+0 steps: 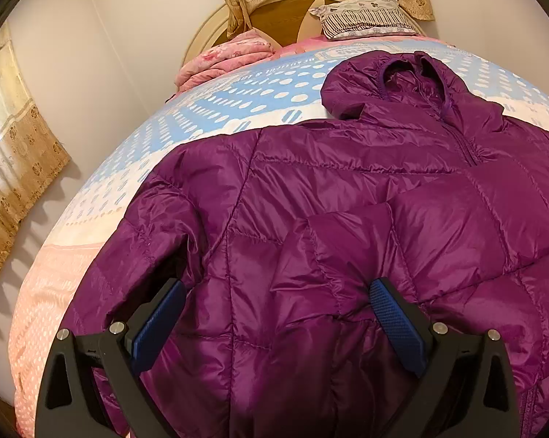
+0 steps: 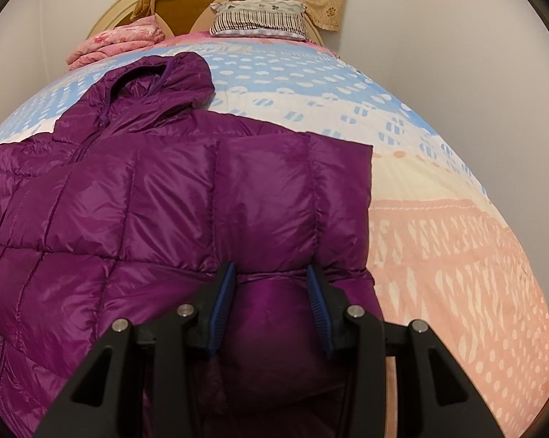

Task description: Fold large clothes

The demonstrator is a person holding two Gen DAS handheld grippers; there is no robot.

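A purple hooded down jacket (image 1: 347,189) lies front up on the bed, hood toward the headboard; it also shows in the right wrist view (image 2: 128,200). Its right sleeve (image 2: 289,197) is folded in over the body. My left gripper (image 1: 278,292) is open wide above the jacket's lower left part, with the left sleeve (image 1: 143,241) beside it. My right gripper (image 2: 271,273) has its blue pads (image 2: 225,295) on either side of a puffed fold of jacket fabric at the hem, partly closed on it.
The jacket lies on a bedspread (image 2: 420,182) patterned in blue, white and pink. A folded pink blanket (image 1: 223,58) and a striped pillow (image 2: 260,18) lie at the headboard (image 1: 285,11). A curtain (image 1: 15,153) hangs at the far left by the wall.
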